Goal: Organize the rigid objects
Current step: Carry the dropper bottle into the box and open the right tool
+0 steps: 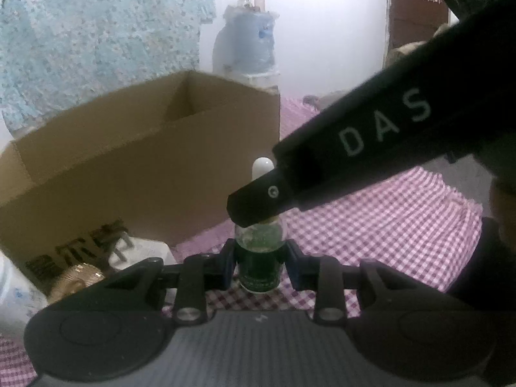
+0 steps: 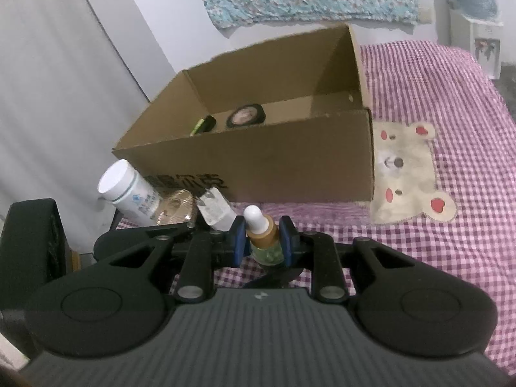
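Observation:
A small green glass dropper bottle (image 1: 260,259) with a gold collar and white bulb stands upright on the checked bedspread. My left gripper (image 1: 260,262) is shut on the bottle's body. My right gripper (image 2: 262,242) is shut on the same bottle (image 2: 263,235) at its gold collar. In the left wrist view the right gripper's black finger (image 1: 258,203) reaches in from the upper right across the bottle's neck. An open cardboard box (image 2: 290,161) stands just behind; inside it lie a round black compact (image 2: 245,115) and a black-and-green item (image 2: 203,125).
Left of the bottle, against the box front, lie a white pill bottle (image 2: 129,190), a gold round lid (image 2: 175,208) and a white plug adapter (image 2: 215,211). The pink checked bedspread (image 2: 451,96) with a bear patch (image 2: 409,174) extends to the right. A wall is at the left.

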The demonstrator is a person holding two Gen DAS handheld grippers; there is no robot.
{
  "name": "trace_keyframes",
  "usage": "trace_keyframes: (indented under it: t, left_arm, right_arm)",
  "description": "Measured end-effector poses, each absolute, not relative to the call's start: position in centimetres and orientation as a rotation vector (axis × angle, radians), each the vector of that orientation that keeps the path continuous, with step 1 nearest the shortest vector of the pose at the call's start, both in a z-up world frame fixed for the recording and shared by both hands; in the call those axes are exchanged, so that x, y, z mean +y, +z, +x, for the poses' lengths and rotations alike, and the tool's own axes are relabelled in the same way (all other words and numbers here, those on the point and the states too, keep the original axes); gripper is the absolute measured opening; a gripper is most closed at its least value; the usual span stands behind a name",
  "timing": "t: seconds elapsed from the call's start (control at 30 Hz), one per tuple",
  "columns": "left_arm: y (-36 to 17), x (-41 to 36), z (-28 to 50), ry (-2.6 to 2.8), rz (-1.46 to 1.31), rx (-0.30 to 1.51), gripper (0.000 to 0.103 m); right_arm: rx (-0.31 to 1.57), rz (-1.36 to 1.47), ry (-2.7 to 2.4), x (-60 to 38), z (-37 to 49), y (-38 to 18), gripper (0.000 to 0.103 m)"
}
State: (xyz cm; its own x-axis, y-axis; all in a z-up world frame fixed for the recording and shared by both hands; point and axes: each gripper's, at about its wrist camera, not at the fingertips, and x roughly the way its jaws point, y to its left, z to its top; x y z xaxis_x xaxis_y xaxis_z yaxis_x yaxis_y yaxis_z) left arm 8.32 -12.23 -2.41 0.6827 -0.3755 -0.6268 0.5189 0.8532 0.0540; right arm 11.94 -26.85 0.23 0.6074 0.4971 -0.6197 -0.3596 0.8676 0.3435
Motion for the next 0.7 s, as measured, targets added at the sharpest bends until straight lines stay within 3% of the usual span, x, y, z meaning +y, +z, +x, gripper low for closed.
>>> trace_keyframes:
  t: [0.4, 0.7]
  left_arm:
    - [7.7, -9.1, 10.7, -0.427, 0.220, 0.524, 0.033]
    - [7.0, -6.7, 19.4, -0.393, 0.028, 0.734, 0.033]
  right_arm:
    - [0.561, 0.120, 0.617, -23.7, 13.2, 9.7, 0.021]
    - [0.693, 0.162, 0.666, -21.2, 23.9, 10.6, 0.021]
